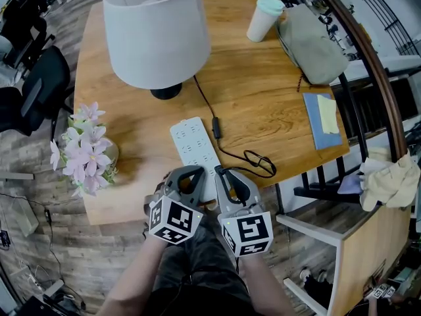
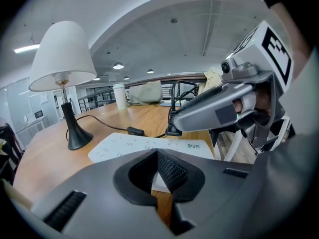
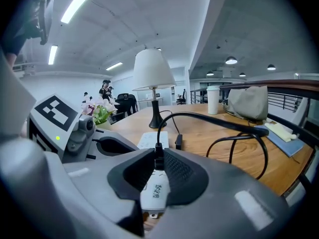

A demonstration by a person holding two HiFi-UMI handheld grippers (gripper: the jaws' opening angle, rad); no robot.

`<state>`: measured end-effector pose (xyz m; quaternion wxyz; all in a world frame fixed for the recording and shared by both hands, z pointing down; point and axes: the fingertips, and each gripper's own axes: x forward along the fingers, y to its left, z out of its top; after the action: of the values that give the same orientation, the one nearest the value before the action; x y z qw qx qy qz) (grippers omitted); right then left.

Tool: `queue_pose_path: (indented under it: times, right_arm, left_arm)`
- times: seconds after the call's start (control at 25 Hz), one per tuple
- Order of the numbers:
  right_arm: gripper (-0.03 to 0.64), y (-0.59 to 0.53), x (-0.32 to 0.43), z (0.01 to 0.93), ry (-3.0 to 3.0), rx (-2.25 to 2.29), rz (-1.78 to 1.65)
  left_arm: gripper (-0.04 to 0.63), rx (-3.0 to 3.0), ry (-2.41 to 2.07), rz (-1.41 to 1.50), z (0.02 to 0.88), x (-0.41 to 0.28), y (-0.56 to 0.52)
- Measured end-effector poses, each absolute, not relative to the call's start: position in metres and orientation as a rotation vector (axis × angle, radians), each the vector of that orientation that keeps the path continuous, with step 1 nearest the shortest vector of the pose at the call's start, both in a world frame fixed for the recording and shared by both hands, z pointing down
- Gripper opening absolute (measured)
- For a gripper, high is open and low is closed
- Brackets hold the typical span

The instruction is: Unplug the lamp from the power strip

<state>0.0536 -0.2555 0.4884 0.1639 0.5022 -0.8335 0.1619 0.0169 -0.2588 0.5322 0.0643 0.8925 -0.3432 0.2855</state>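
A white-shaded lamp [image 1: 156, 31] stands on the wooden table [image 1: 263, 97]. Its black cord [image 1: 216, 128] runs to the near end of a white power strip [image 1: 191, 143]. My right gripper [image 1: 222, 174] is shut on the black plug [image 3: 158, 158] at that end, with the strip [image 3: 149, 139] just below. Whether the plug's pins are out of the socket is hidden. My left gripper [image 1: 192, 175] hovers over the strip's near end beside it, jaws shut with nothing between them. In the left gripper view the strip [image 2: 139, 146] lies ahead and the right gripper [image 2: 219, 108] is at the right.
A vase of pink flowers [image 1: 85, 153] stands at the table's left front. At the back right are a cup [image 1: 264, 17], a grey bag [image 1: 312, 41] and a blue notebook [image 1: 322, 120]. A black chair [image 1: 39, 91] is at the left. The table's front edge is under my grippers.
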Motion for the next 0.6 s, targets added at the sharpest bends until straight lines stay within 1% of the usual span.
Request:
queue_pose_path:
  times: [0.6]
  right_arm:
    - [0.066,-0.265,0.086,0.506,-2.24,1.514,0.598]
  left_arm:
    - [-0.003,2.627,-1.129,0.753,0.527,0.001,-0.263]
